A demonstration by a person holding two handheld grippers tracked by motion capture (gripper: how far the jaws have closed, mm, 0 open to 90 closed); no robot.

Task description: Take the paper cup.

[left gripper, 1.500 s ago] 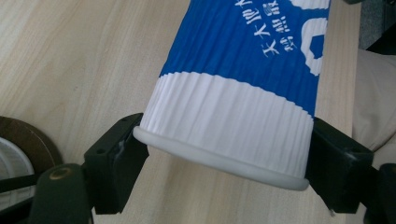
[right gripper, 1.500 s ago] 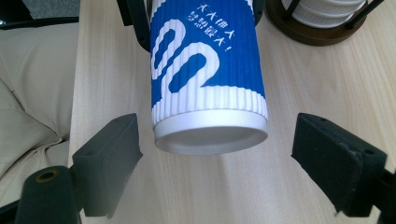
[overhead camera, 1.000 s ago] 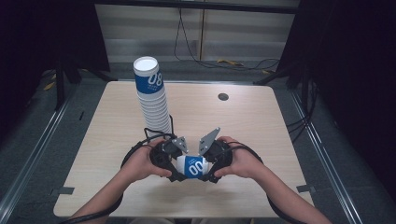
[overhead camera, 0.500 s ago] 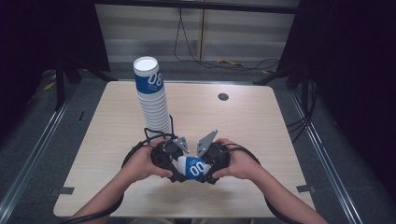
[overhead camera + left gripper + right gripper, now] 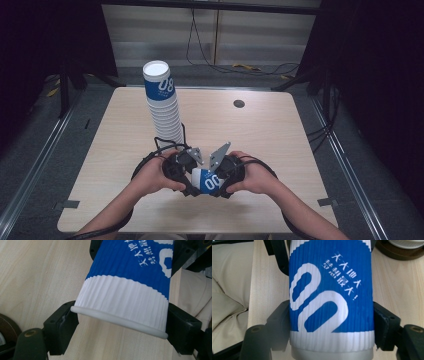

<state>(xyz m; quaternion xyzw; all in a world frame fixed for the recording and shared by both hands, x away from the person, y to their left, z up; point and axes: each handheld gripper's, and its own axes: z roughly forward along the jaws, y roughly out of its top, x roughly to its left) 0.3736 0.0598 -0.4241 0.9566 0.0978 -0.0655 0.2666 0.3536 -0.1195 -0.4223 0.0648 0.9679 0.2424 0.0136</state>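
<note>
Both hand-held grippers are locked onto one blue-and-white paper cup (image 5: 209, 181)! Left hand-held gripper (image 5: 189, 180) has its black jaws closed against the cup's white rim end, one jaw on each side in the left gripper view, while the right hand-held gripper (image 5: 222, 182) clamps the blue printed body (image 5: 329, 290) from the opposite end. So the cup lies on its side between them, held just above the tabletop (image 5: 280, 135), close to its near edge.

Out beyond the cup, toward the far left, rises the tall leaning stack of cups (image 5: 164, 107), base just past the left hand-held gripper. By my reading, one cup is off the stack and gripped at both ends; whether two nested cups are being pulled apart I cannot tell. Left to do: release one end and set it down.
</note>
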